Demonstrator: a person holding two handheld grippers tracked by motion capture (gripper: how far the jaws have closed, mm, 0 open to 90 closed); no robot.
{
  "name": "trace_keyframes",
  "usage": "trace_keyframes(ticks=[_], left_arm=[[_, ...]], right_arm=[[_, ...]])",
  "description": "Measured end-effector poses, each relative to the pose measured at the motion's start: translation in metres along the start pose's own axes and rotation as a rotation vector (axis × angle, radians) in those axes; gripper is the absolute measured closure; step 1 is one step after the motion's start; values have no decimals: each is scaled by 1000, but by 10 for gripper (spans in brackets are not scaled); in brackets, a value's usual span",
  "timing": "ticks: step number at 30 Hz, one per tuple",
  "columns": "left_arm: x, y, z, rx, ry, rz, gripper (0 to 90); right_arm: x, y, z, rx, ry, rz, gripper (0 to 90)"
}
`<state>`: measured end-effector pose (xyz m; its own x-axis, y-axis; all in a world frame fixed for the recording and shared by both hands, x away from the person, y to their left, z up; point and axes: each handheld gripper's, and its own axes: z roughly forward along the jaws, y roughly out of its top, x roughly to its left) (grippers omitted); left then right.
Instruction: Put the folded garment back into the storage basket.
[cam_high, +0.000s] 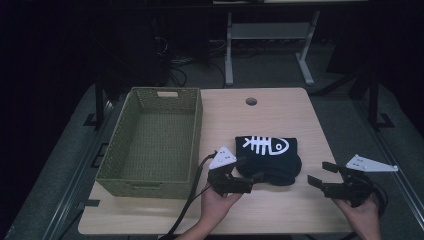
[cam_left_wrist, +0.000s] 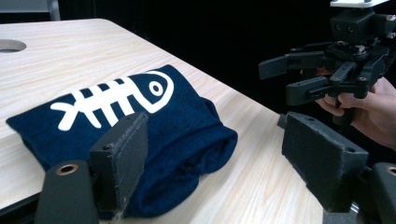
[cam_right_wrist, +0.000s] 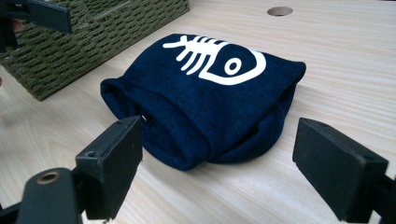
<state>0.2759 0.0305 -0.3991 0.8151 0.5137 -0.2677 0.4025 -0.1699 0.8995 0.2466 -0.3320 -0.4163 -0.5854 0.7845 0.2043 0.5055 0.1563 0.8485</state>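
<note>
A folded navy garment (cam_high: 270, 159) with a white fish-skeleton print lies on the wooden table (cam_high: 280, 210), just right of centre. My left gripper (cam_high: 250, 169) is open at the garment's near left corner, and its left pad touches or nearly touches the fold (cam_left_wrist: 140, 121). My right gripper (cam_high: 318, 173) is open a short way right of the garment, with nothing between its jaws. In the right gripper view the garment (cam_right_wrist: 210, 93) lies ahead of the spread jaws. The left gripper view shows the right gripper (cam_left_wrist: 276, 81) held in a hand beyond the table's edge.
A green woven basket (cam_high: 152, 137) stands on the left half of the table, with nothing in it; its corner (cam_right_wrist: 93, 37) is near the garment. A round cable hole (cam_high: 251, 101) sits at the table's far middle. Bare wood surrounds the garment.
</note>
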Motion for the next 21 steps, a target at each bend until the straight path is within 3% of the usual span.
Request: trace_keyframes(ticks=[6, 11, 12, 14, 18, 21], left_arm=[[6, 13, 11, -13, 32, -10, 222], [16, 22, 23, -4, 56, -48, 222], [21, 25, 28, 0, 44, -82, 245], [23, 26, 30, 2, 56, -86, 247], [32, 27, 39, 21, 112, -81, 247], [39, 22, 47, 54, 152, -107, 237]], right_arm=[[-3, 10, 9, 3, 6, -3, 152], [-8, 21, 22, 17, 22, 6, 153], [-9, 26, 27, 11, 28, 15, 153], [-9, 28, 30, 17, 34, 13, 153], [-11, 35, 41, 26, 29, 15, 156], [-18, 37, 53, 35, 23, 36, 159]])
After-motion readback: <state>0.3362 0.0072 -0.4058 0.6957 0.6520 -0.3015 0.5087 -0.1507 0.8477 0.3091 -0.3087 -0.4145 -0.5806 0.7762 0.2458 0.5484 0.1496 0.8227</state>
